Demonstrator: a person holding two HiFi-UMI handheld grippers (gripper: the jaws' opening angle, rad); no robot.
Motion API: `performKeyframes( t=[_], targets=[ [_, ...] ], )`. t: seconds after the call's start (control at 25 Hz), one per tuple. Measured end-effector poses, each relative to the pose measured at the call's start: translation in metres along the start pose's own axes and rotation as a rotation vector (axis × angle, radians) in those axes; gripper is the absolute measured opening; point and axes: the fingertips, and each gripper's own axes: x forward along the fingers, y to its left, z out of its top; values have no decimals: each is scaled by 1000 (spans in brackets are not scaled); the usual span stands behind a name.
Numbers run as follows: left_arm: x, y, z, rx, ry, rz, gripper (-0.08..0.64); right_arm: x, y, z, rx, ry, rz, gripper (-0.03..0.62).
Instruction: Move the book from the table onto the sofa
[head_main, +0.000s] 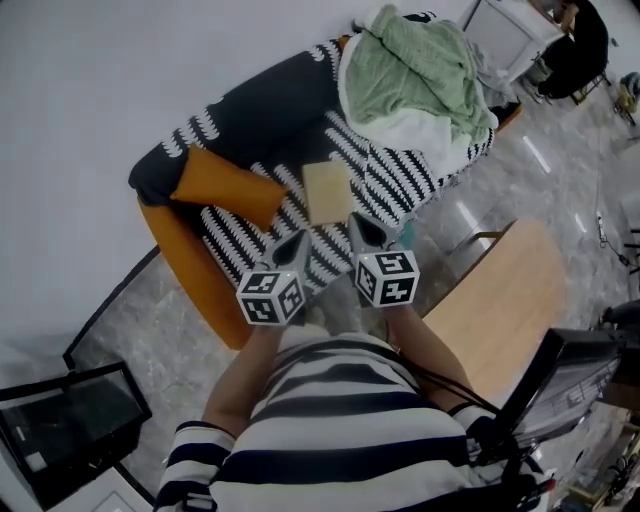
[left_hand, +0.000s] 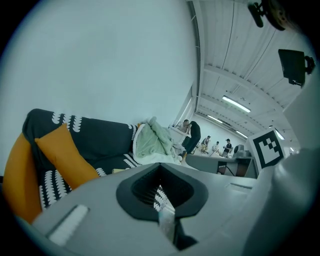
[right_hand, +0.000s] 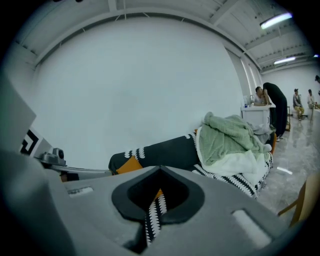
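Note:
A pale tan book (head_main: 326, 190) lies flat on the seat of the black-and-white patterned sofa (head_main: 243, 108), between an orange cushion and a green blanket. My left gripper (head_main: 299, 240) hangs just in front of the book's near edge, shut and empty. Beside it, my right gripper (head_main: 364, 228) is also shut with nothing in it, close to the book's near right corner. In the left gripper view the jaws (left_hand: 161, 186) meet with only sofa fabric seen past them. The right gripper view shows the same, with its jaws (right_hand: 155, 194) closed together. Neither gripper touches the book.
An orange cushion (head_main: 228, 185) rests at the sofa's left end and a green blanket (head_main: 410, 70) is heaped on the right end. A wooden table (head_main: 510, 300) stands at my right. A dark monitor (head_main: 70, 420) sits at the lower left. People stand far off (left_hand: 192, 136).

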Motion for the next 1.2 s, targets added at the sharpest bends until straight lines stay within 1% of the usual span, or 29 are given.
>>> performKeyframes(
  t=[0.2, 0.44, 0.88, 1.2],
  targets=[
    [1, -25, -11, -4, -1, 5, 3, -24, -1, -7, -13, 9, 26, -6],
    [-4, -55, -30, -2, 16, -1, 3, -55, -13, -18, -4, 17, 28, -7],
    [-23, -91, -62, 6, 22, 21, 3, -104, -21, -39, -9, 28, 35, -6],
    [-39, -108, -85, 3, 26, 41, 3, -128, -19, -59, -20, 43, 54, -8]
  ],
)
